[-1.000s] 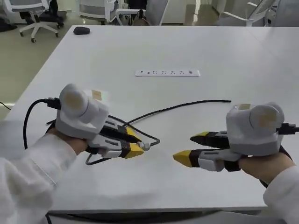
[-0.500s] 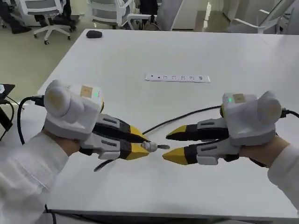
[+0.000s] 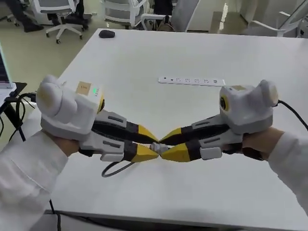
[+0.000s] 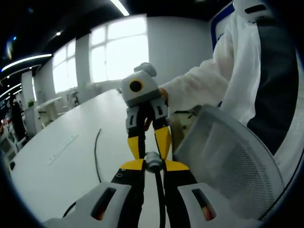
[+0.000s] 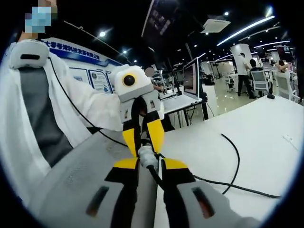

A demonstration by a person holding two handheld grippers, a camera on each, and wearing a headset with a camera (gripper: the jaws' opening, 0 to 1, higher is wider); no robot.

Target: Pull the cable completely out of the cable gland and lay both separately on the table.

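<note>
Meeting tip to tip above the counter (image 3: 202, 110), your two tools had the cable gland (image 4: 152, 160) between them. Your left tool (image 3: 153, 148) was clamped on the gland. Your right tool (image 3: 164, 148) had its jaws drawn in on either side of the same piece, though I could not tell whether they gripped it. The black cable (image 3: 115, 169) sat in the gland, ran back between the left jaws and looped onto the counter below.

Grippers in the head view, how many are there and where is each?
2. The left gripper is at left, the right gripper at right, their yellow tips meeting at the cable gland over the table.
</note>
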